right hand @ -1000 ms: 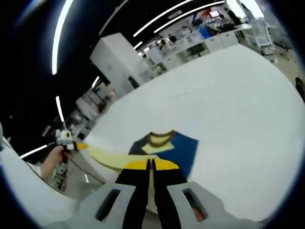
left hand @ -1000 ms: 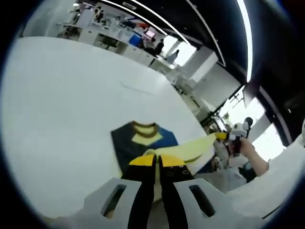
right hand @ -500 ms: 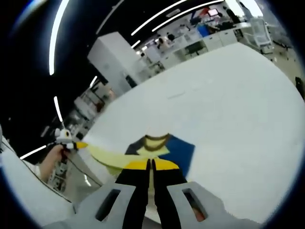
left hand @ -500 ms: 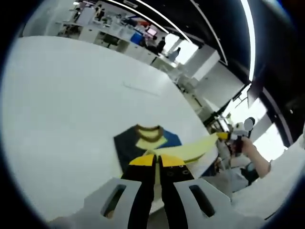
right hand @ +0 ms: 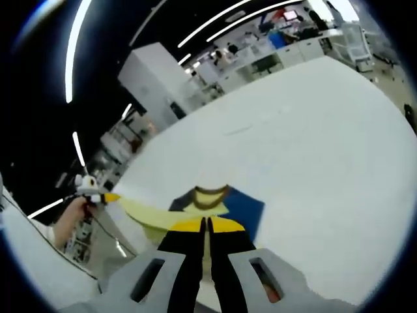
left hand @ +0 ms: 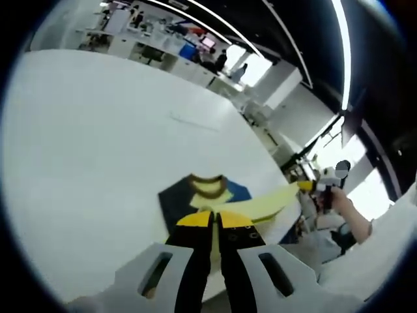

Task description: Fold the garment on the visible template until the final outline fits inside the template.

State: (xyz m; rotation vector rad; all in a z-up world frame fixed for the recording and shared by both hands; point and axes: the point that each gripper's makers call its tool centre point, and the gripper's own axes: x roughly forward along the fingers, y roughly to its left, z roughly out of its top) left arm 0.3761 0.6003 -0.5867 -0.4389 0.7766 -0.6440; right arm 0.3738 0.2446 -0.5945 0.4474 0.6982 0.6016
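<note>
A navy and yellow garment (left hand: 174,203) with a brown collar (left hand: 207,178) lies partly on the white table (left hand: 98,130). Its yellow part (left hand: 267,202) is lifted and stretched taut between both grippers. My left gripper (left hand: 214,218) is shut on one end of that yellow edge. The right gripper (left hand: 314,186), held in a hand, grips the other end. In the right gripper view, my right gripper (right hand: 206,225) is shut on the yellow edge (right hand: 146,214), and the left gripper (right hand: 98,196) holds its far end. The navy part (right hand: 246,208) and collar (right hand: 212,191) rest on the table (right hand: 313,143).
A faint line mark (left hand: 193,122) shows on the table beyond the garment, also as a faint mark (right hand: 238,129). The table edge (left hand: 270,160) runs close beside the garment. Desks, screens and people (left hand: 218,62) stand far behind.
Both grippers have drawn back a little with the yellow edge still taut between them. The garment looks smaller and slightly farther away, with less navy showing.
</note>
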